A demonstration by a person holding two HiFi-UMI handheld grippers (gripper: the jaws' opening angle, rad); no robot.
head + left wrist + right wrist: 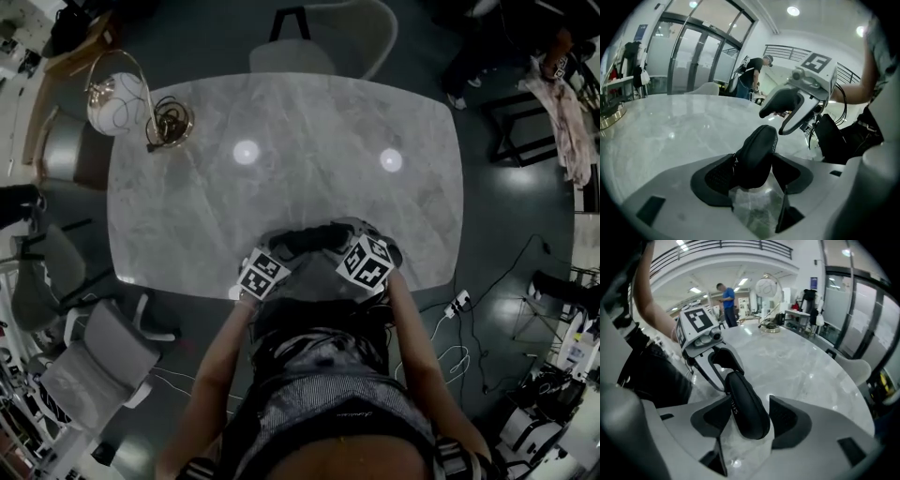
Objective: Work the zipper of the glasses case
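A black zippered glasses case (314,239) is held above the near edge of the grey marble table (281,150), between my two grippers. In the left gripper view the case (757,157) stands tilted between the pads, its zipper against the left pad, and my left gripper (752,176) is shut on it. The right gripper (787,112) hovers by its far end. In the right gripper view the case (745,406) leans on the left pad with a gap to the right pad, so my right gripper (750,414) is open. The left gripper (705,352) clasps the far end.
A white globe lamp (117,103) on a gold stand (169,122) sits at the table's far left corner. Chairs (103,352) ring the table. A power strip (459,300) and cables lie on the floor at right. A person (726,298) stands far off.
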